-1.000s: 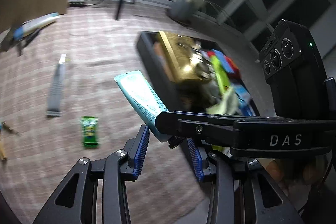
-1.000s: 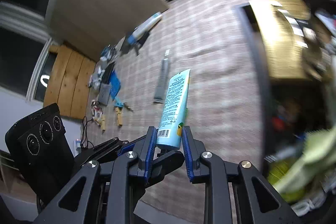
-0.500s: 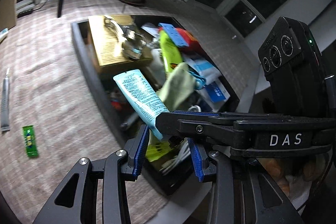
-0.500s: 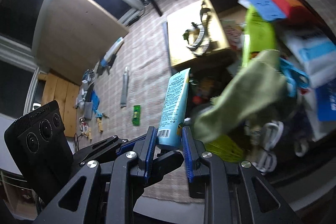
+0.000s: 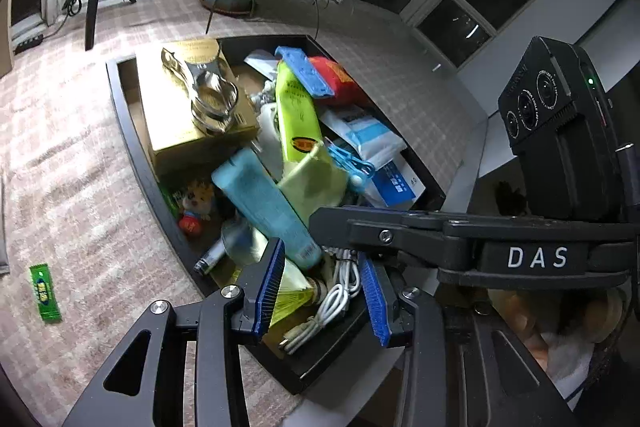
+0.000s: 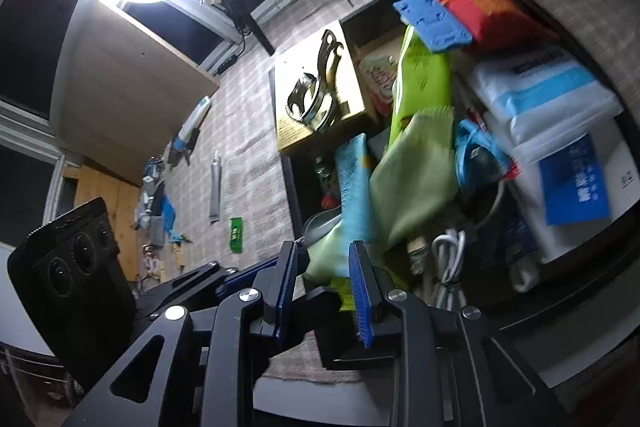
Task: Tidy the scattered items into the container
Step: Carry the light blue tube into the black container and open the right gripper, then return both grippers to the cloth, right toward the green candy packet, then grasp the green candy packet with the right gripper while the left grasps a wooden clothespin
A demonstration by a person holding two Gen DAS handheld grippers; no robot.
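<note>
The right tool [image 6: 324, 275] is standing apart; the pale blue plastic tube [image 5: 266, 205] is lying, seemingly released, in the black rectangular container [image 5: 132, 143]. Only the left wrist view is showing the left tool [image 5: 320, 291], also apart.

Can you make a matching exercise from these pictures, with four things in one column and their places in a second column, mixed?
Things:
1. blue tube
2. green packet
3. metal opener
4. white cable

Places:
A. on top of the gold box
B. on the carpet, outside the container
C. in the container, at its near end
D. in the container, leaning against the yellow-green cloth

Pairs: 1-D, 2-B, 3-A, 4-C
</note>
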